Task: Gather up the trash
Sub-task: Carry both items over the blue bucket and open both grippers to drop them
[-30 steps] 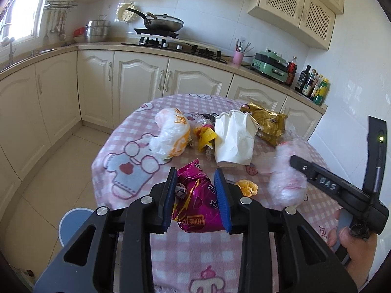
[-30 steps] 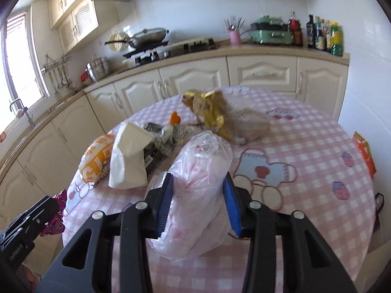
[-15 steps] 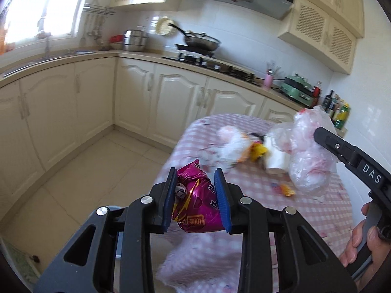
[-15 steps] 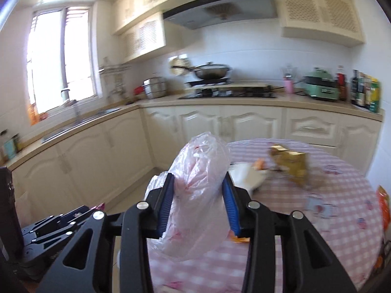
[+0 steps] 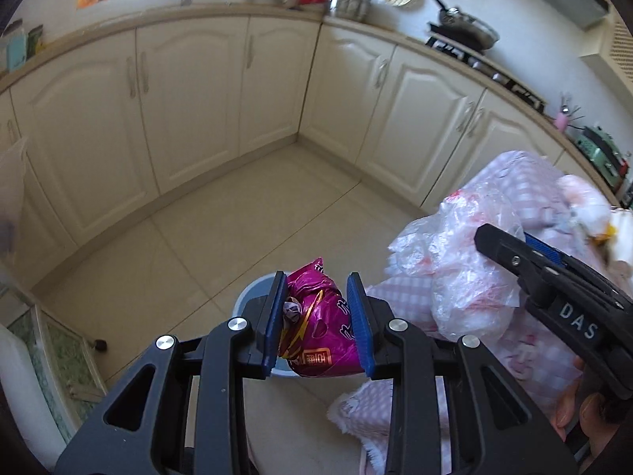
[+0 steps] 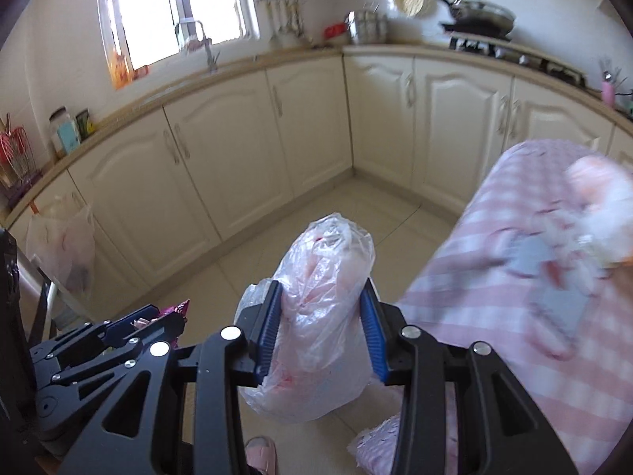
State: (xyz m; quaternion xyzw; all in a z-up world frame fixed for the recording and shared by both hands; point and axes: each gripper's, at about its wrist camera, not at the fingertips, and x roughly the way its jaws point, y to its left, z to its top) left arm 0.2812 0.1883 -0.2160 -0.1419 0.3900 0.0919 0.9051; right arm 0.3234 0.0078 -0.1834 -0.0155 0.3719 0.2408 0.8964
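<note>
Both grippers have swung away from the table since the earlier frames and now point down toward the floor beside it, each one carrying its piece of trash.

The magenta snack wrapper (image 5: 316,328) sits between the blue pads of the left gripper (image 5: 318,324), whose jaws stand narrow and press on the wrapper from both sides. Directly behind the wrapper, low on the floor, part of a round pale blue bin (image 5: 253,301) shows; the wrapper hangs above it and beside the edge of the table. The clear plastic bag (image 6: 320,308) with pink marks is squeezed between the pads of the right gripper (image 6: 320,328), with jaws narrow too, closed on the middle of the bag. The bag bulges out above and below the pads.

The right gripper is just to the right of the left one, nearer to the table (image 6: 514,277). The table has a pink checked cloth (image 5: 526,194), and more trash lies on it, blurred. Beyond the table, white cabinets (image 5: 190,99) run around the corner of the kitchen.
</note>
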